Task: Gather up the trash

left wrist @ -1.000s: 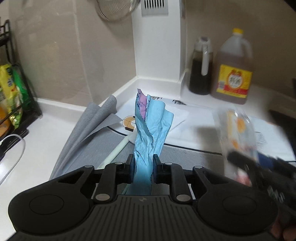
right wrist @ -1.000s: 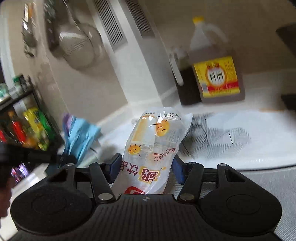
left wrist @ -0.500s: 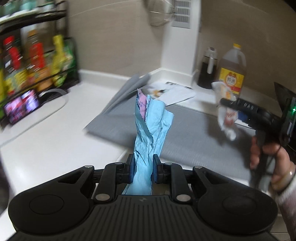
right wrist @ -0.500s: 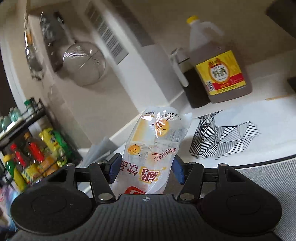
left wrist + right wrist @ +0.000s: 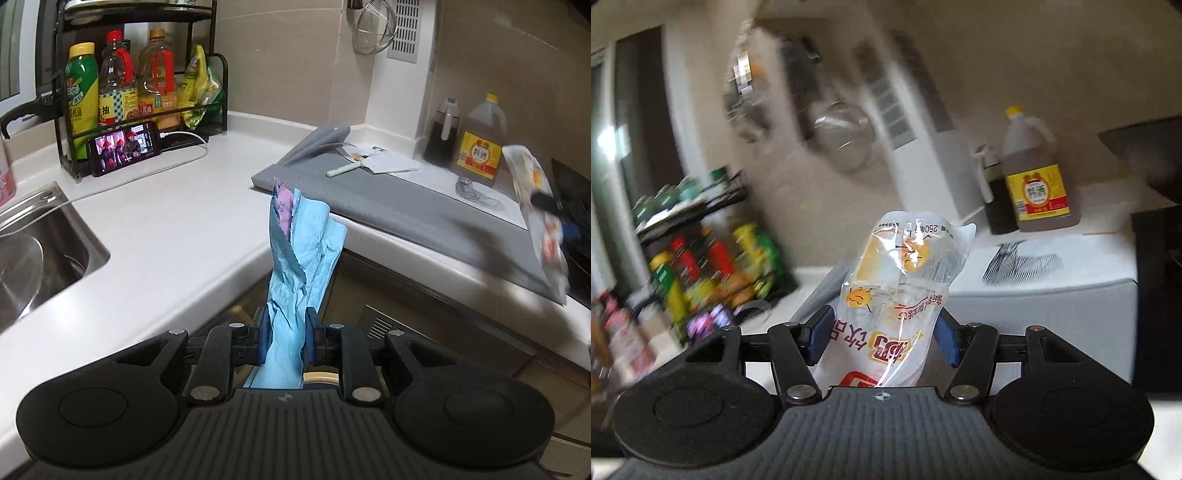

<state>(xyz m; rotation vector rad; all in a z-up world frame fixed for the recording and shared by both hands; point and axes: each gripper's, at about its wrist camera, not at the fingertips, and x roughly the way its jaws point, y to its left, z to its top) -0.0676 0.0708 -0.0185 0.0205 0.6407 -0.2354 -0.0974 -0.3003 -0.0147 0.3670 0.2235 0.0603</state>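
right gripper [image 5: 882,341] clamping plastic pouch [image 5: 901,291]

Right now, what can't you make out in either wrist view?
- Bin: in neither view.
- Blue paper, lower end: left view, hidden behind gripper body.
- Milk pouch, base: right view, hidden likewise.
- Rack bottles: right view, motion-blurred.
- Right gripper: left view, blurred, cut by edge.
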